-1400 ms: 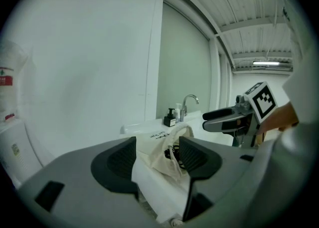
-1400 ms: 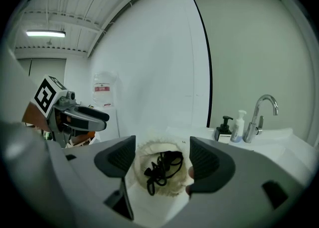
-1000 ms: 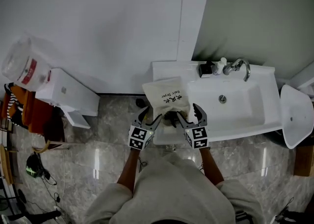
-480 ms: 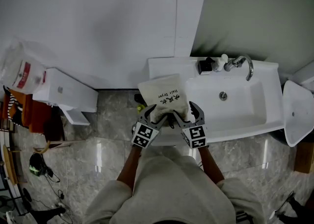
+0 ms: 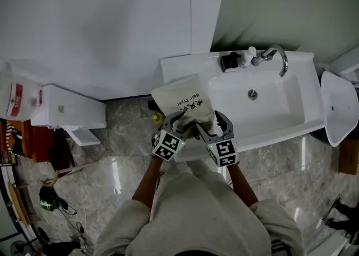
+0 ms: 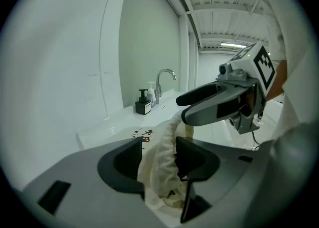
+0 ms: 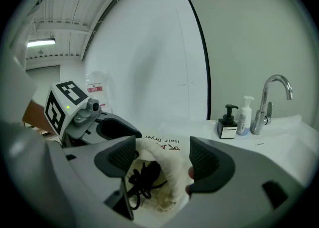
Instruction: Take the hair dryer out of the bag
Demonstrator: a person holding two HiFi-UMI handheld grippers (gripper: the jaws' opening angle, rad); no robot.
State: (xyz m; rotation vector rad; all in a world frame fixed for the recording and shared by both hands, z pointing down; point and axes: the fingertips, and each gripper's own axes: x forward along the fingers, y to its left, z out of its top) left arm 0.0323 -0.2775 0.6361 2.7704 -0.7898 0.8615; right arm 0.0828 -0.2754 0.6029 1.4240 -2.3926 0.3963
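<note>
A cream cloth bag [image 5: 179, 99] printed "Hair Dryer" lies on the counter left of the basin, its mouth toward me. My left gripper [image 5: 184, 123] is at the mouth's left side. Its jaws are closing with the rolled cloth rim [image 6: 158, 147] between them, and I see no squeeze on the cloth. My right gripper [image 5: 212, 123] stands at the mouth's right side with wide jaws and the rim's fold [image 7: 167, 164] between them. A black cord [image 7: 142, 177] shows inside the bag; the dryer's body is hidden. Each gripper view shows the other gripper: the right gripper [image 6: 209, 105], the left gripper [image 7: 107, 127].
The white sink counter [image 5: 168, 67] holds a black pump bottle [image 5: 229, 61], a white bottle and a chrome faucet [image 5: 273, 56] behind the basin [image 5: 269, 109]. A white bin [image 5: 339, 109] stands at the right, a white box [image 5: 67, 115] at the left on the marble floor.
My left gripper has come in and down to the bag's mouth, rolling a little, and now has the rim between its jaws. The right gripper has stayed at the mouth.
</note>
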